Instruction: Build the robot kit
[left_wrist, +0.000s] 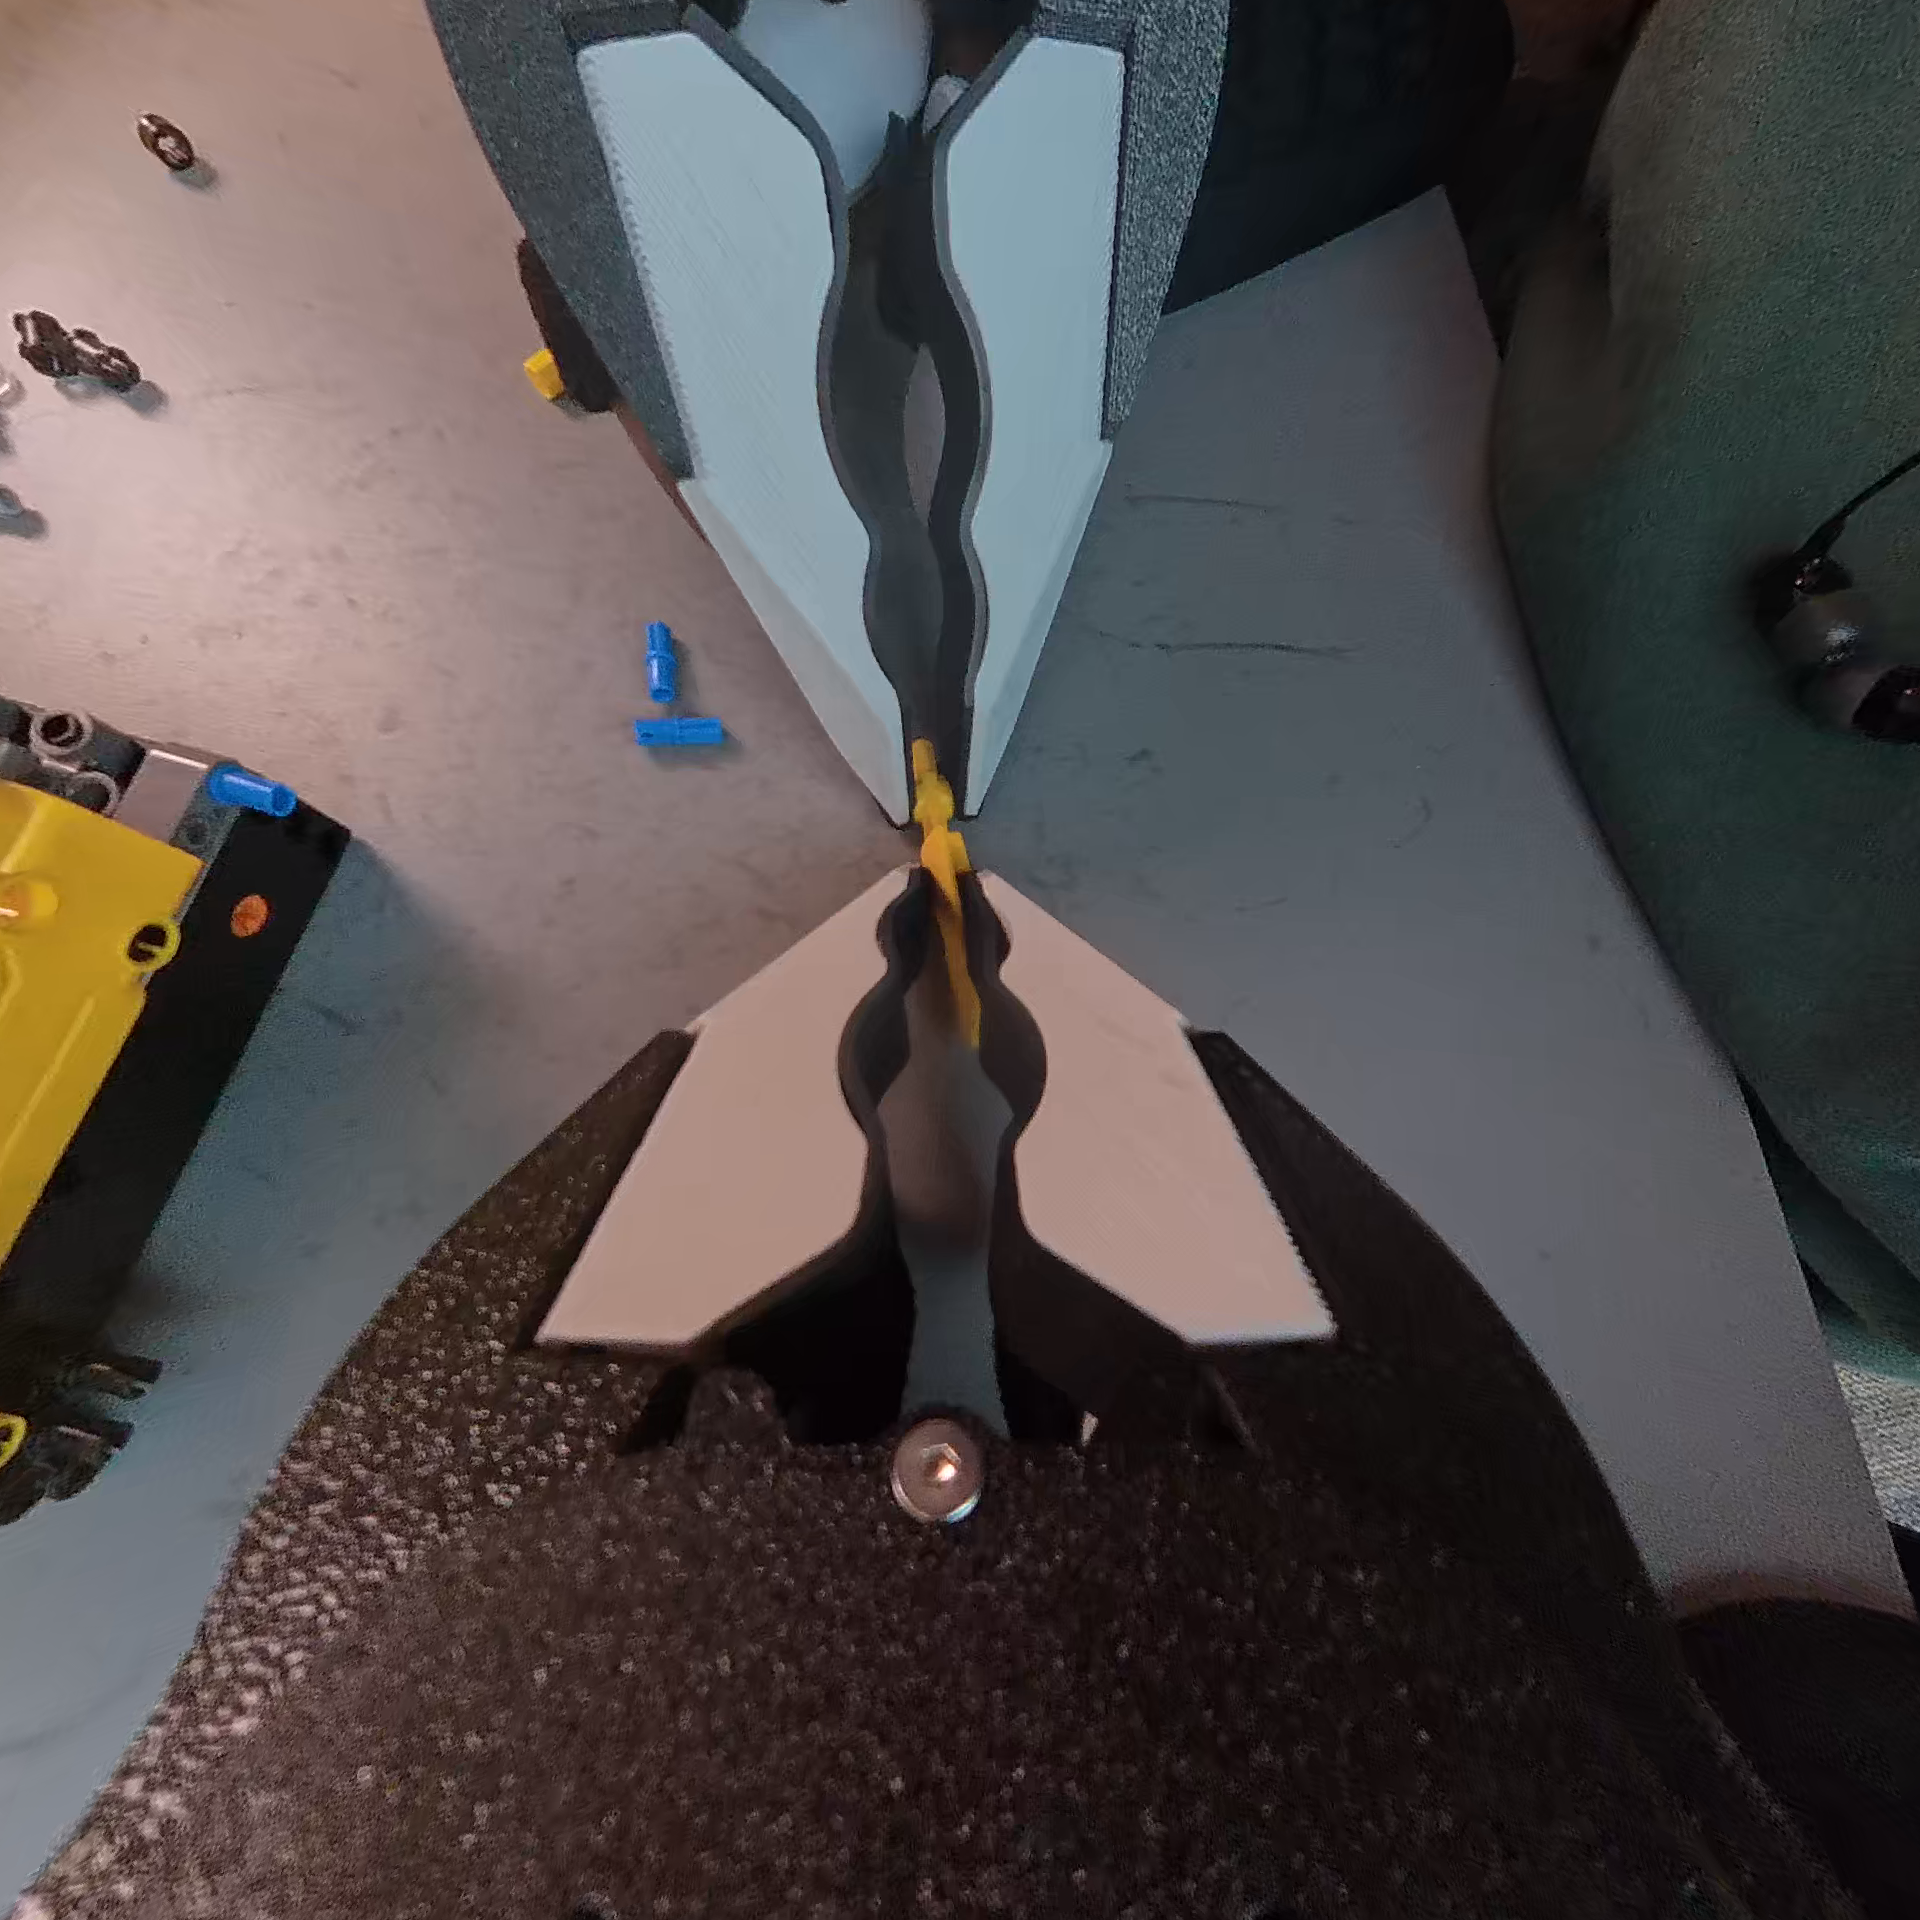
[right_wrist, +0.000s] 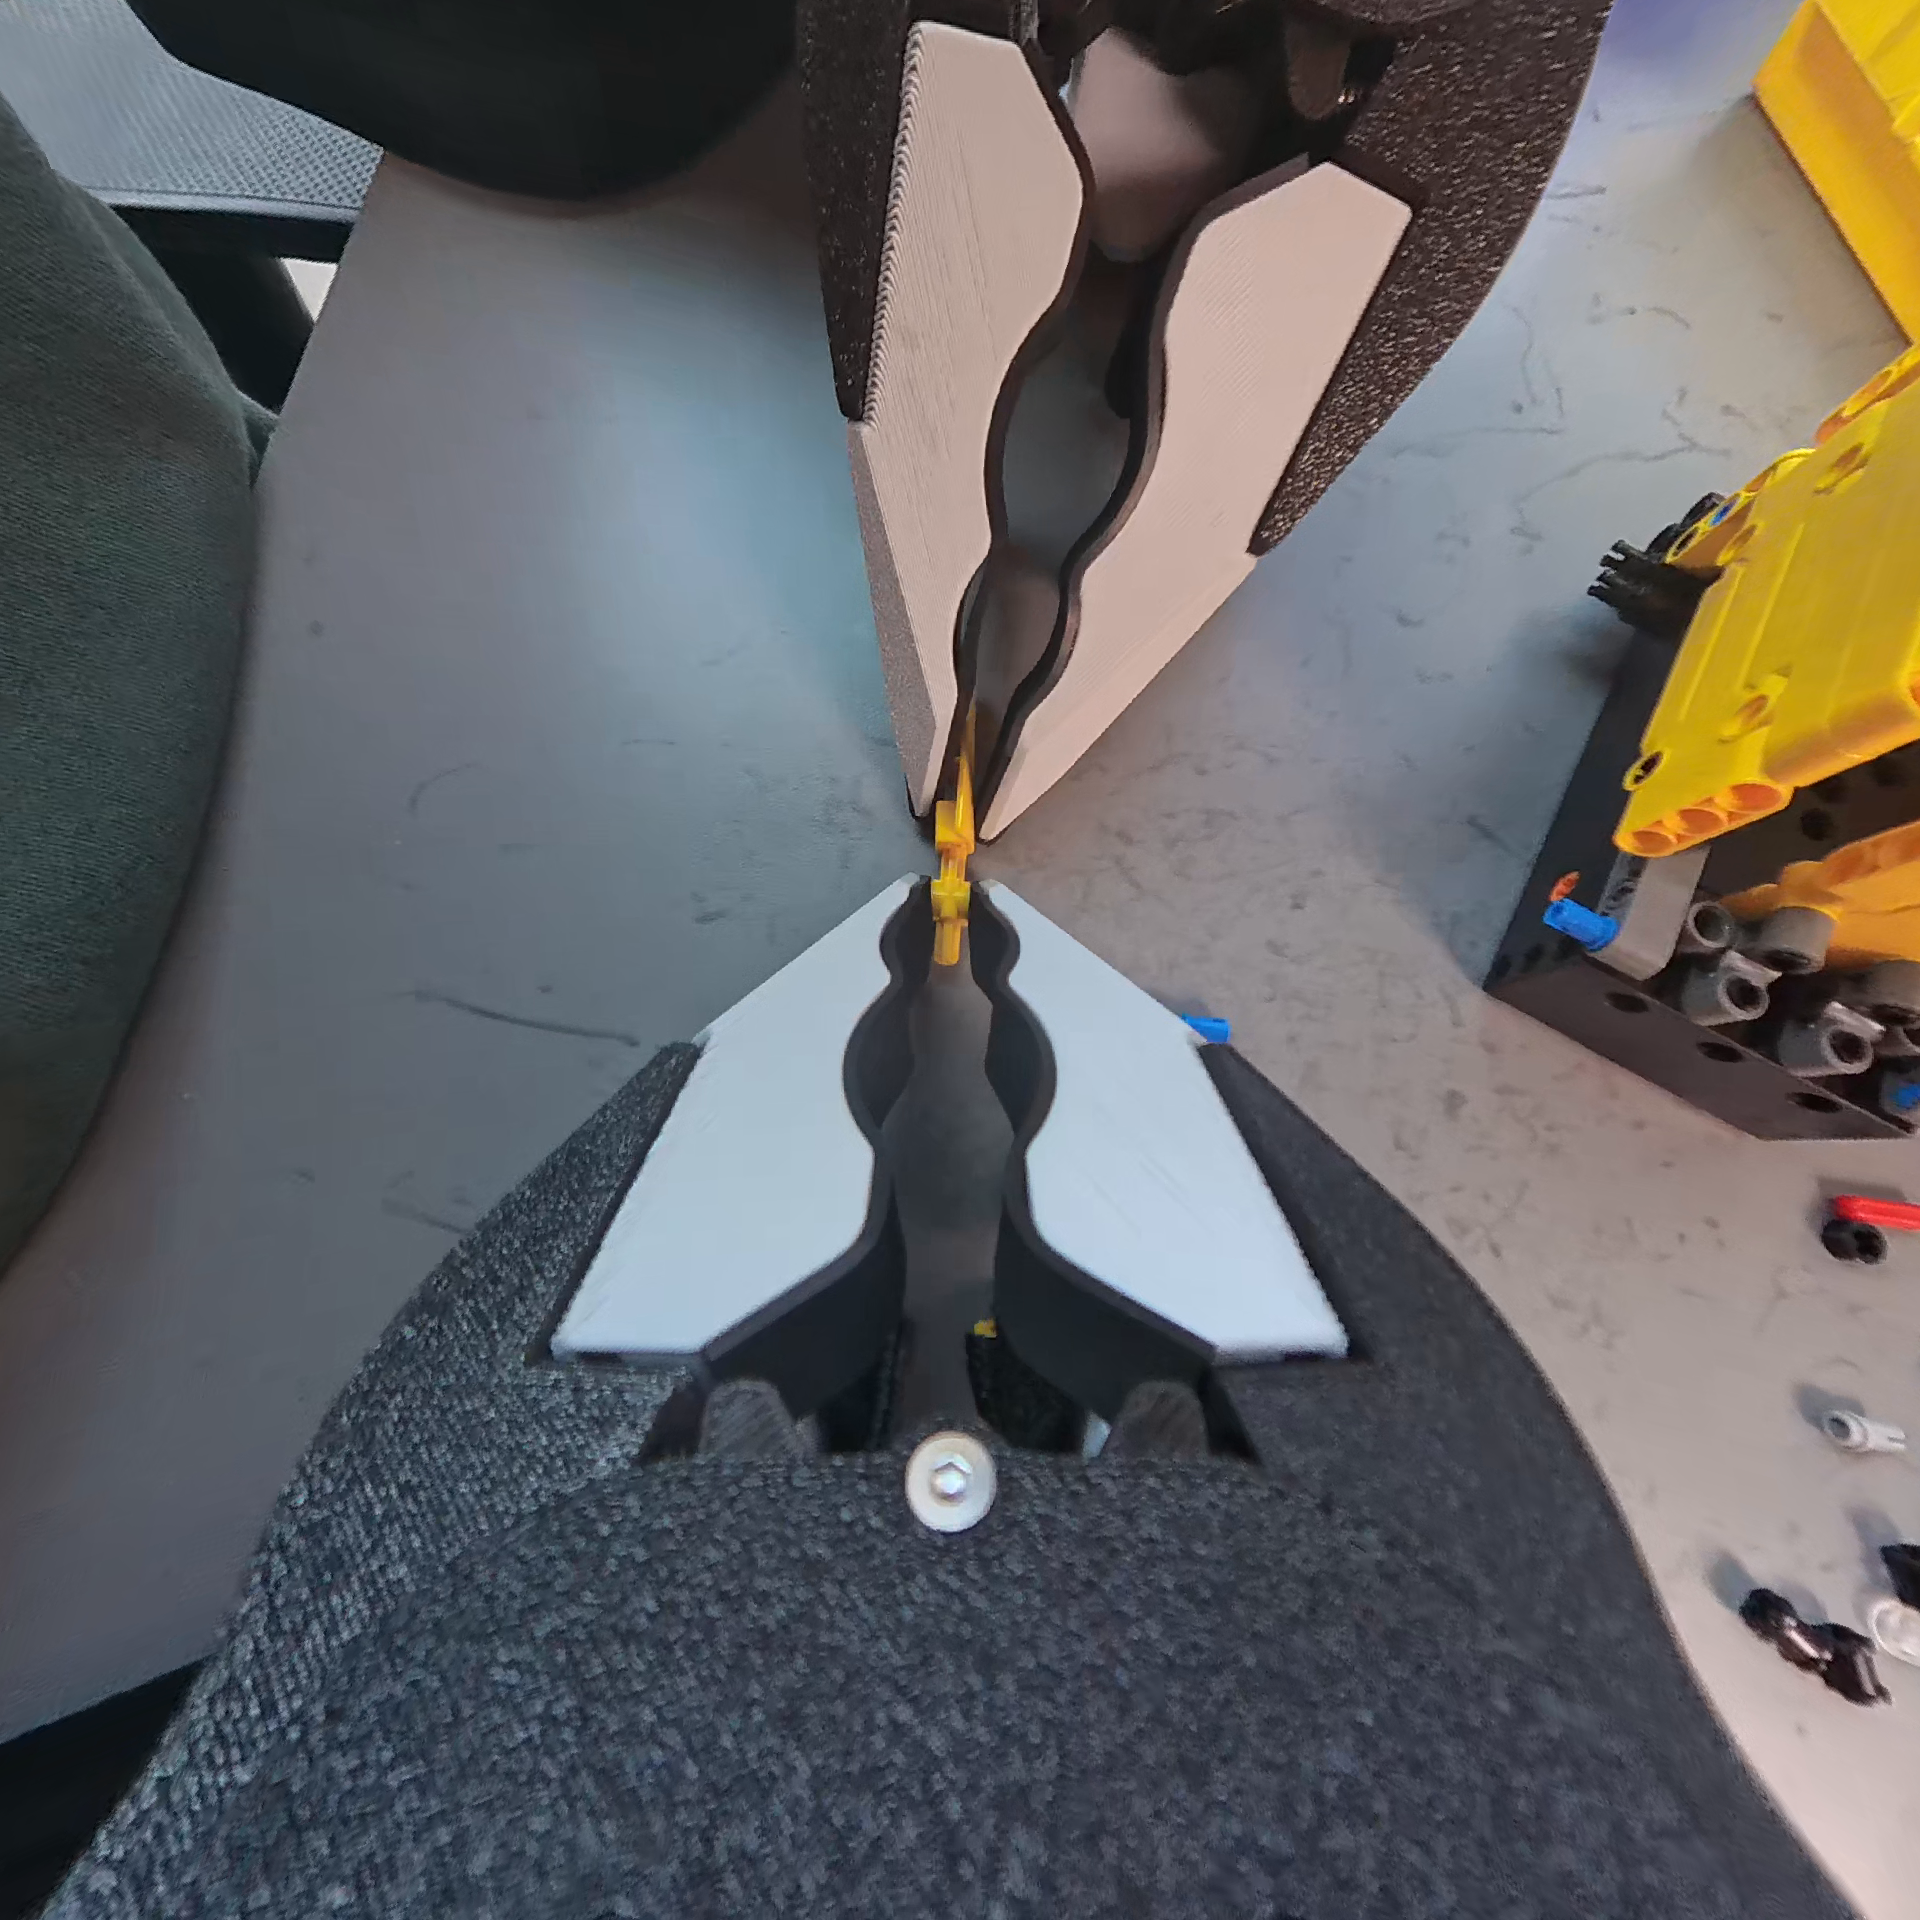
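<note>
Tools meet tip to tip over the bench (left_wrist: 1299, 727): left tool (left_wrist: 943, 883) and right tool (right_wrist: 951, 894), each clamped narrow on a yellow axle pin (left_wrist: 940, 831), model at nine o'clock.

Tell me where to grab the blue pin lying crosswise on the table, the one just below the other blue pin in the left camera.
Likely its middle, from straight above, fingers on its two long sides: the crosswise blue pin lies flat on the table with both sides bare. The other blue pin lies close, so one finger must fit between.
</note>
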